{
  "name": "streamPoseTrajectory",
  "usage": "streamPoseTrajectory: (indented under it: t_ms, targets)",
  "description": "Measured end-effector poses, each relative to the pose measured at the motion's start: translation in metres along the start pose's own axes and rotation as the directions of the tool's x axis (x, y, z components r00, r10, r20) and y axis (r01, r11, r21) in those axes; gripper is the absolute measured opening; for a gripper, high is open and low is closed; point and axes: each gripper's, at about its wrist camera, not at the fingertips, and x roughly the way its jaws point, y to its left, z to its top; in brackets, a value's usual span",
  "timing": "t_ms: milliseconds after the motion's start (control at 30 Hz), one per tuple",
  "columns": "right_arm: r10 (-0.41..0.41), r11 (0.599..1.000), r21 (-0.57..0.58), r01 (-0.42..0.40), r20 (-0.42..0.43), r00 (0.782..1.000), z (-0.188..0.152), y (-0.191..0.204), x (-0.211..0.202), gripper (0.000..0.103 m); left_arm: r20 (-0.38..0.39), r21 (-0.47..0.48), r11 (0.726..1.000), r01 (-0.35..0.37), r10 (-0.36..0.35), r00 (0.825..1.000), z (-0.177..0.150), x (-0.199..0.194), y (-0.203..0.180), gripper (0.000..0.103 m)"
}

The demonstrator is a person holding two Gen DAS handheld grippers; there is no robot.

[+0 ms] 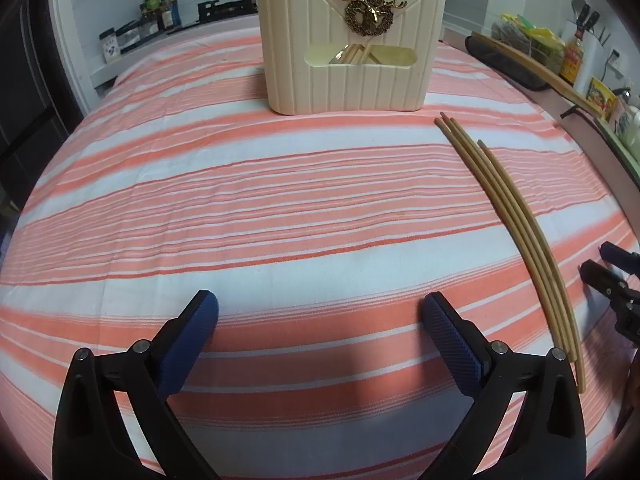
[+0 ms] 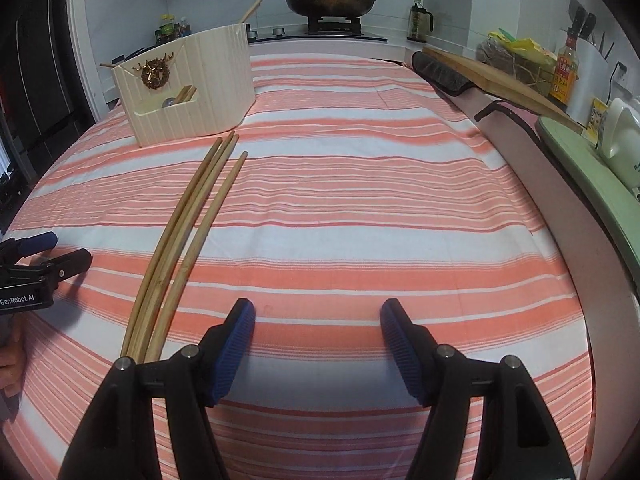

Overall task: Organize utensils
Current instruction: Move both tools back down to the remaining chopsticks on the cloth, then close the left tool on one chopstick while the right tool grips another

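Left gripper [image 1: 320, 320] and right gripper [image 2: 318, 326] both released, empty; chopsticks [image 2: 188, 236] between them on table [image 2: 360, 220], near holder [image 2: 188, 92].

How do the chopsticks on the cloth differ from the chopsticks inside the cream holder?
The loose chopsticks lie flat on the striped cloth, side by side; the chopsticks in the holder stand slanted and crossed. The loose ones show along nearly their whole length; those in the cream holder show only through its window and above its rim. The loose ones lie beside the holder, apart from it. Both sets look like plain light wood.
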Motion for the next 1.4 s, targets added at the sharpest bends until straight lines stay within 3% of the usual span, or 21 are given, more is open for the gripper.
streamPoseTrajectory:
  t_ms: [300,433,533,700,1067,1100,1200,1233,1267,1333,1400]
  targets:
    - [-0.005,1.000,-0.004,0.005,-0.001,1.000,0.001,0.000,0.000,0.069,-0.001,-0.014,1.000,0.001,-0.001,1.000,0.003,-0.002,-0.001,0.102]
    - [-0.005,1.000,-0.004,0.005,-0.001,1.000,0.001,0.000,0.000,0.069,0.024,-0.047,0.992,0.119,-0.118,0.993,0.020,-0.017,-0.018,0.102]
    - [-0.004,1.000,-0.003,0.004,-0.001,1.000,0.001,0.000,0.000,0.069,0.019,-0.023,0.986,0.167,-0.167,0.986,0.037,-0.015,-0.045,0.102]
    - [-0.001,1.000,-0.001,0.001,-0.001,1.000,0.001,0.000,0.000,0.069,0.011,0.021,0.995,0.096,-0.097,0.995,0.050,0.013,-0.078,0.102]
    - [0.003,1.000,0.003,-0.003,-0.001,1.000,0.002,-0.001,0.000,0.069,-0.017,0.017,1.000,-0.001,0.001,1.000,0.050,0.036,-0.085,0.101]
    - [0.002,1.000,0.002,-0.002,-0.001,1.000,0.002,0.000,0.000,0.069,-0.015,0.028,1.000,0.004,-0.003,1.000,0.049,0.034,-0.085,0.098]
    - [0.009,1.000,0.009,-0.009,0.000,1.000,0.002,-0.002,-0.001,0.069,0.006,0.081,0.996,0.022,-0.023,1.000,0.046,0.025,-0.090,0.072]
    - [0.016,1.000,0.022,-0.016,0.003,1.000,0.002,-0.003,-0.003,0.069,0.012,0.100,0.995,0.023,-0.024,1.000,0.044,0.021,-0.090,0.058]
    - [0.041,0.998,0.042,-0.041,-0.001,0.999,0.004,-0.003,-0.006,0.069,0.016,0.114,0.993,0.033,-0.035,0.999,0.042,0.018,-0.090,0.037]
    - [0.131,0.990,0.049,-0.131,0.012,0.991,0.010,0.006,-0.015,0.068,0.012,0.129,0.990,0.060,-0.062,0.998,0.038,0.014,-0.088,0.015]
    - [0.182,0.983,0.014,-0.182,0.008,0.983,0.015,0.024,-0.020,0.067,0.012,0.133,0.989,0.065,-0.067,0.998,0.034,0.010,-0.083,0.008]
